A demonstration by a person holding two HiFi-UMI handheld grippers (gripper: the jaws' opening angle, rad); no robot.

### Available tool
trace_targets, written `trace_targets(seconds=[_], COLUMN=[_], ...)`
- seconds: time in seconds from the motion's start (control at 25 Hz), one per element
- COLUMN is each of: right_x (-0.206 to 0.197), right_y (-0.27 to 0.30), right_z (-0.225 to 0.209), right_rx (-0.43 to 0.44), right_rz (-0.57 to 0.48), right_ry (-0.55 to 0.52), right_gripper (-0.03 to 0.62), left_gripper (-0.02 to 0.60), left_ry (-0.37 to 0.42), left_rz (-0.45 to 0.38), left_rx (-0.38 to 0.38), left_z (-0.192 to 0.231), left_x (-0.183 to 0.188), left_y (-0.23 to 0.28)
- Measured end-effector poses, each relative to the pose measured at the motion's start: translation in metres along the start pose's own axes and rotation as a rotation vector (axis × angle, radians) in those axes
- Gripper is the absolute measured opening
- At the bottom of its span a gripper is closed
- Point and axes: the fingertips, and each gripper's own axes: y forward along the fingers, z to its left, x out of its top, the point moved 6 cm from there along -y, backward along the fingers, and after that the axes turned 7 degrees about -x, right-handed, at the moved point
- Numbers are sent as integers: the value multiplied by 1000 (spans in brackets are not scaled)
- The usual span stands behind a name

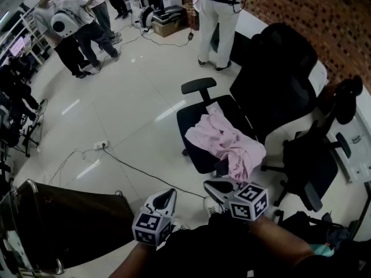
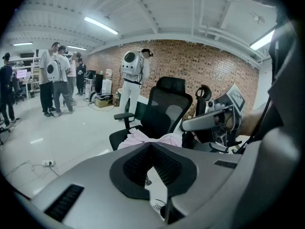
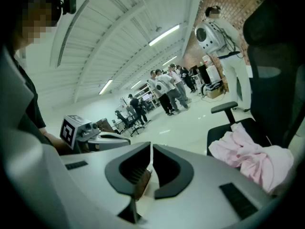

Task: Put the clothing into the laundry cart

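Pink clothing (image 1: 227,143) lies crumpled on the seat of a black office chair (image 1: 278,80), with one fold hanging over the seat edge nearest you. Your right gripper (image 1: 211,185) hovers just short of that fold without touching it. Its jaws are all but closed, with only a thin slit between the pads and nothing in them. Your left gripper (image 1: 170,193) sits beside it, a little further from the chair, its jaws closed tip to tip and likewise empty. Both point downward toward the chair.

The laundry cart (image 1: 75,219), a dark bin in a metal frame, stands at your lower left, well apart from the chair, with white floor between. A black cable (image 1: 139,170) crosses that stretch of floor, running from a power strip (image 1: 101,145) toward the chair's base. The chair's armrest (image 1: 198,86) juts out on the far side of the clothing. A second black chair (image 1: 313,161) stands close on the right, and a white counter (image 1: 253,22) runs behind both. A person in white (image 1: 217,22) stands by the counter's far end, and a group of people (image 1: 75,22) stands further off at the upper left.
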Motion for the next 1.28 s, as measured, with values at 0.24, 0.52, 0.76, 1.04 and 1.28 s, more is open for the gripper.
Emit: trace_targets(seconds=[0.24,0.52,0.76,1.04,1.28], right_x=[2,-6,-19,-45,-64], right_y=[-29,-61,-76,-55,-27], right_z=[-56,-121,-188,-250,-285], right_rx=[-88,-255,-374,-492,-541], right_rz=[-10,-22,3,128,215], right_ry=[18,54,88,-17,-67], right_gripper=[37,97,109,222,267], left_gripper=[0,0,0,0,0], left_ry=[35,54,62,64,37], left_rz=[12,33,58,137,177], left_rx=[-35,-89,-96,-66,-52], left_z=[-16,-36,-41,-29,-19], left_x=[18,33,32,27,18], left_y=[46,92,120,137,145])
